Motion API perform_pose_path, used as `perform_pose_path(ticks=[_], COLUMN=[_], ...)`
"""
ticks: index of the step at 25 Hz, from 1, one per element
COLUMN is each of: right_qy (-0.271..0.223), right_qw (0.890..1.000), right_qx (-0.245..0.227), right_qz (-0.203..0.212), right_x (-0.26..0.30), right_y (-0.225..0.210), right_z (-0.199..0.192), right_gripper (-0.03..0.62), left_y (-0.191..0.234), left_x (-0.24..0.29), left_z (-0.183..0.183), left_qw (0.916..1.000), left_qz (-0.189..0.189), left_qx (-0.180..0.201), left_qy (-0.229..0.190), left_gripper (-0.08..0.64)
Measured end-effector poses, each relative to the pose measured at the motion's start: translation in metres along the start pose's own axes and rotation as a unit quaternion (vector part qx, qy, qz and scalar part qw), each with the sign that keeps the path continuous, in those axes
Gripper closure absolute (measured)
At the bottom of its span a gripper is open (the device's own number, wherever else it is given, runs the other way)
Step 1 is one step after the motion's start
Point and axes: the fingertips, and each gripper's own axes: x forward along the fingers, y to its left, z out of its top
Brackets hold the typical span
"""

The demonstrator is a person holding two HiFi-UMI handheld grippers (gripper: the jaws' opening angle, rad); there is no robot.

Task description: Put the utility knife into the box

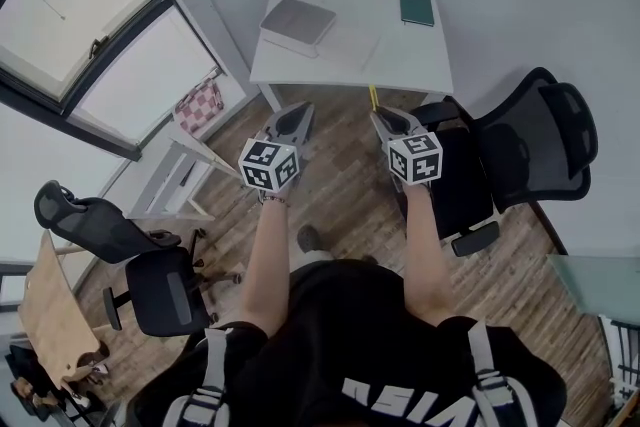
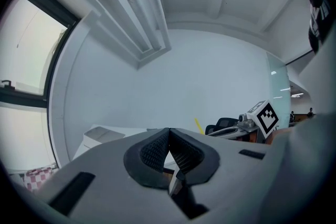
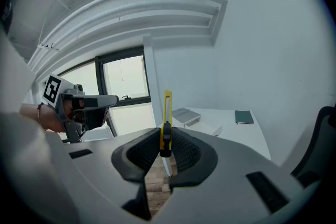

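Observation:
A yellow utility knife (image 3: 167, 113) stands upright between the jaws of my right gripper (image 3: 166, 140), which is shut on it. From the head view the knife (image 1: 373, 97) pokes out ahead of that gripper (image 1: 390, 120), just short of the white desk's (image 1: 400, 55) near edge. The box (image 1: 297, 22), flat, white-based and grey-topped, lies on the desk's left part and also shows as the box (image 3: 185, 115) beyond the knife. My left gripper (image 1: 289, 118) hangs beside the right one, shut and empty, its pads (image 2: 157, 148) pressed together.
A green notebook (image 1: 417, 7) lies at the desk's far right corner. A black office chair (image 1: 520, 150) stands right of my right arm, another chair (image 1: 130, 255) at lower left. A window (image 1: 90, 25) and a small white side table (image 1: 170, 177) fill the left.

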Motion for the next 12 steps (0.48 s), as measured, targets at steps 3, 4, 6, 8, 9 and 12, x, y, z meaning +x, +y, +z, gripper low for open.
perform_pose_path(ticks=[3, 4, 6, 8, 9, 12], right_qy=[0.004, 0.005, 0.008, 0.010, 0.013, 0.019], right_qw=[1.000, 1.000, 1.000, 1.000, 1.000, 1.000], right_qx=[-0.002, -0.004, -0.007, -0.010, -0.011, -0.012], right_qz=[0.002, 0.003, 0.005, 0.008, 0.009, 0.011], right_x=[0.015, 0.021, 0.031, 0.042, 0.047, 0.060], right_y=[0.010, 0.014, 0.021, 0.029, 0.033, 0.043], right_z=[0.002, 0.004, 0.006, 0.007, 0.007, 0.007], right_gripper=[0.511, 0.511, 0.511, 0.511, 0.511, 0.511], left_y=[0.018, 0.023, 0.036, 0.049, 0.056, 0.074], left_x=[-0.006, -0.008, -0.012, -0.018, -0.020, -0.027], left_z=[0.001, 0.001, 0.002, 0.003, 0.003, 0.000], left_qw=[1.0000, 1.0000, 0.9999, 0.9999, 0.9998, 0.9996], left_qz=[0.002, 0.003, 0.006, 0.011, 0.014, 0.018], left_qx=[-0.004, -0.005, -0.008, -0.012, -0.014, -0.019], left_qy=[-0.001, -0.001, -0.003, -0.005, -0.006, -0.005], left_gripper=[0.535, 0.535, 0.535, 0.535, 0.535, 0.535])
